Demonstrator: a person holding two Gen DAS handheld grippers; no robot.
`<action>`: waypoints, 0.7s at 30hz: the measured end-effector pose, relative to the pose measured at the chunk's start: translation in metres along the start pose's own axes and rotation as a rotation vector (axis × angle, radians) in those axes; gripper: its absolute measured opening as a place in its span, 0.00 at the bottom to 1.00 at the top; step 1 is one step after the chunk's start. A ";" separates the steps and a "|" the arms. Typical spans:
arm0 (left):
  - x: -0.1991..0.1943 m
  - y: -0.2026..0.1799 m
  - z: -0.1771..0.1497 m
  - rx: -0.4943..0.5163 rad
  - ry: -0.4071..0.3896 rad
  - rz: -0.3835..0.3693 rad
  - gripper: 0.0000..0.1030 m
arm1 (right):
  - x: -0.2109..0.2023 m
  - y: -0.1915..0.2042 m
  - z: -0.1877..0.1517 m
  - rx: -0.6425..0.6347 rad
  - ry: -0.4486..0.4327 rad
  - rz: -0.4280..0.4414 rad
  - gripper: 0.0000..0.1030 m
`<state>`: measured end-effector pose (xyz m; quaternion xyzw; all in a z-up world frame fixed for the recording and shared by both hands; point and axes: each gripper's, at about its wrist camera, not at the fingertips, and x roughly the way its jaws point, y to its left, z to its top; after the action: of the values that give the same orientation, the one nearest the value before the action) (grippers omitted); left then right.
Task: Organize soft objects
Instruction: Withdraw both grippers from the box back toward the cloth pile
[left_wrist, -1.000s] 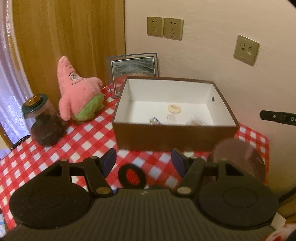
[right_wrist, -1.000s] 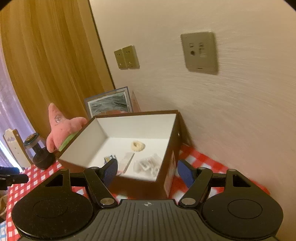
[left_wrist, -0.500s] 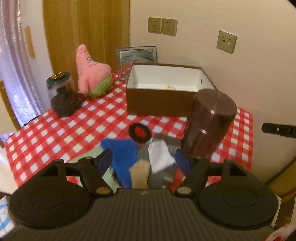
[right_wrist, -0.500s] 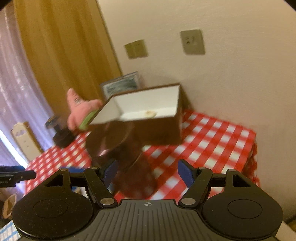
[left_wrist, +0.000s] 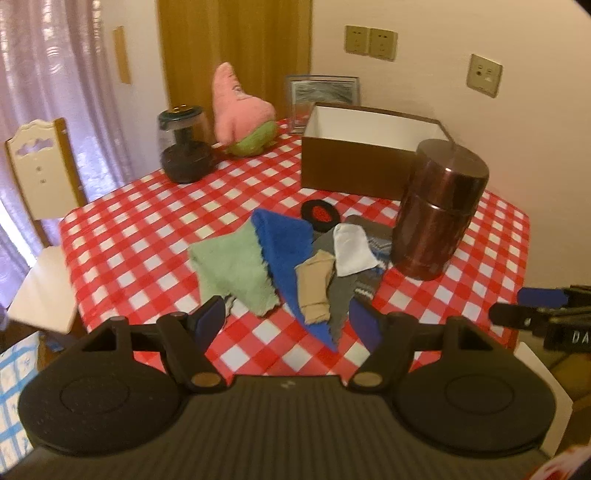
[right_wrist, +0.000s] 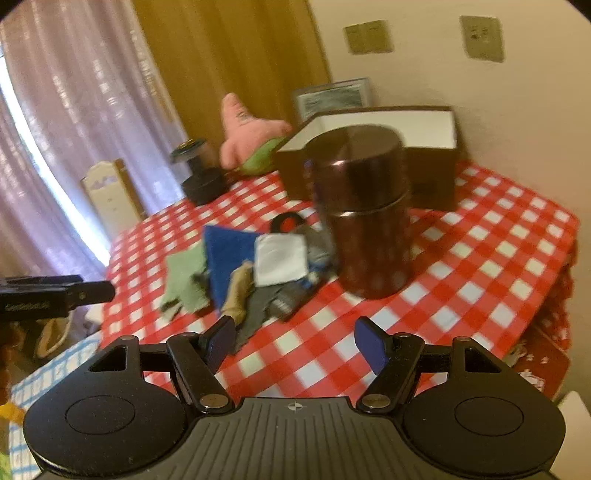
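Brown canister (left_wrist: 439, 214) beside cloths; framed picture (left_wrist: 323, 90) against wall.

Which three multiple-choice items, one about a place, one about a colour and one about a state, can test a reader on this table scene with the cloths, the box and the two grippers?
1. Where does the brown canister stand?
A. inside the box
B. on the checked tablecloth, in front of the brown box and beside the pile of cloths
C. on the chair

2. What colour is the cloth lying between the green cloth and the beige sock?
A. blue
B. yellow
C. purple

3. What do the left gripper and the right gripper hold?
A. each a sock
B. together the canister
C. nothing, both are open

Answers: 1 B, it stands on the red and white checks near the box's front wall. 2 A, the blue cloth lies there. 3 C, only tablecloth and cloth ends show between the pads.
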<state>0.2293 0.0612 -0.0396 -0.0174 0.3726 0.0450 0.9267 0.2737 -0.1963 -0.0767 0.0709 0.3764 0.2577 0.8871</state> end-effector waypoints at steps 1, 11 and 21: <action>-0.002 -0.001 -0.003 -0.005 -0.004 0.008 0.70 | 0.001 0.002 -0.003 -0.012 0.006 0.016 0.69; 0.009 0.011 -0.018 0.007 0.019 0.055 0.68 | 0.016 0.018 -0.013 -0.056 0.010 0.057 0.69; 0.092 0.069 0.000 0.124 0.060 -0.045 0.68 | 0.094 0.062 -0.009 0.014 0.012 -0.034 0.62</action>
<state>0.2890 0.1361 -0.1035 0.0302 0.4017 0.0003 0.9153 0.2975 -0.0962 -0.1223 0.0692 0.3847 0.2405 0.8885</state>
